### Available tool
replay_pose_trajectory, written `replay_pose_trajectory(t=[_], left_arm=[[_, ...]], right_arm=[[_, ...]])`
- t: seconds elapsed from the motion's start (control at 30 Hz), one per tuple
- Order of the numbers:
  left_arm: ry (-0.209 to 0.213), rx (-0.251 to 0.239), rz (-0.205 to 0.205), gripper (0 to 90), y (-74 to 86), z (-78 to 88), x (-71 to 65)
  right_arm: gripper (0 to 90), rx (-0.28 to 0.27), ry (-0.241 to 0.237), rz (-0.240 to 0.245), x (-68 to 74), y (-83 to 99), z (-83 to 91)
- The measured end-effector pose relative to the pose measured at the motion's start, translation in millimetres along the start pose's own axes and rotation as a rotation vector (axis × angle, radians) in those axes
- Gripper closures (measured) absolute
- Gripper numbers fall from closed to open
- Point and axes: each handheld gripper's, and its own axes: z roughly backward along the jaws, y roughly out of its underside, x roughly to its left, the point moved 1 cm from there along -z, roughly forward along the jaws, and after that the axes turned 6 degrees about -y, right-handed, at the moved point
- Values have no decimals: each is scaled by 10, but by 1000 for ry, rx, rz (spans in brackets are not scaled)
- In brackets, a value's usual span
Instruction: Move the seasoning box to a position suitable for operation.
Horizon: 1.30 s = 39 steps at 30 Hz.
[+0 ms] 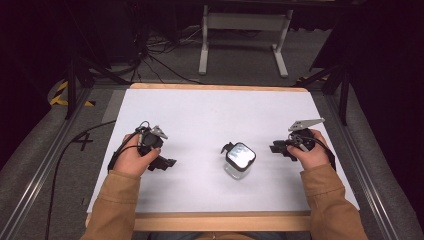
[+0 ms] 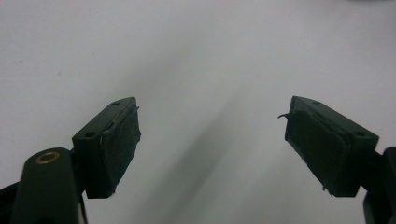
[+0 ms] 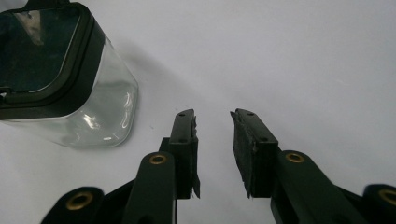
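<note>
clear glass jar with a black-rimmed lid — white table — tan sleeves.

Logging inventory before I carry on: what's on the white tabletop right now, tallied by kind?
Clear containers with a black lid: 1
Handheld grippers, left gripper and right gripper, both empty: 2
Total: 3
</note>
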Motion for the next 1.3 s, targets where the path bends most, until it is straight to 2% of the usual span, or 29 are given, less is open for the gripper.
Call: replay_pose_trajectory(t=[0.1,0.3,0.33,0.4,0.5,0.6,0.67,0.8,1.1,1.23,1.3], left_arm=[[-3,-21,9,183,-3,18,-11],[10,-56,-1,183,-38,74,-50],[22,-52,-8,183,-49,90,-58],[18,-72,-15,183,-60,101,-85],[35,-78,-27,183,-80,128,-127],[38,-83,-31,182,-89,122,-129],[31,-63,-47,183,-85,107,-121],[39,-60,-47,185,-86,82,-139],[48,-41,-61,185,-98,58,-163],[48,-43,-62,185,-102,39,-174],[56,-34,-68,185,-108,39,-172]], right_arm=[[682,-10,-9,17,39,-21,-16],[677,-42,-42,45,109,-56,-60],[677,-60,-58,47,129,-64,-81],[684,-73,-88,68,181,-77,-148],[823,-65,-138,93,265,-87,-239],[876,-44,-165,119,321,-83,-306],[877,-32,-163,128,345,-77,-364],[891,-28,-156,136,367,-68,-442],[899,-20,-177,129,354,-46,-457],[900,-3,-180,144,384,-53,-454],[900,16,-198,161,421,-57,-455]])
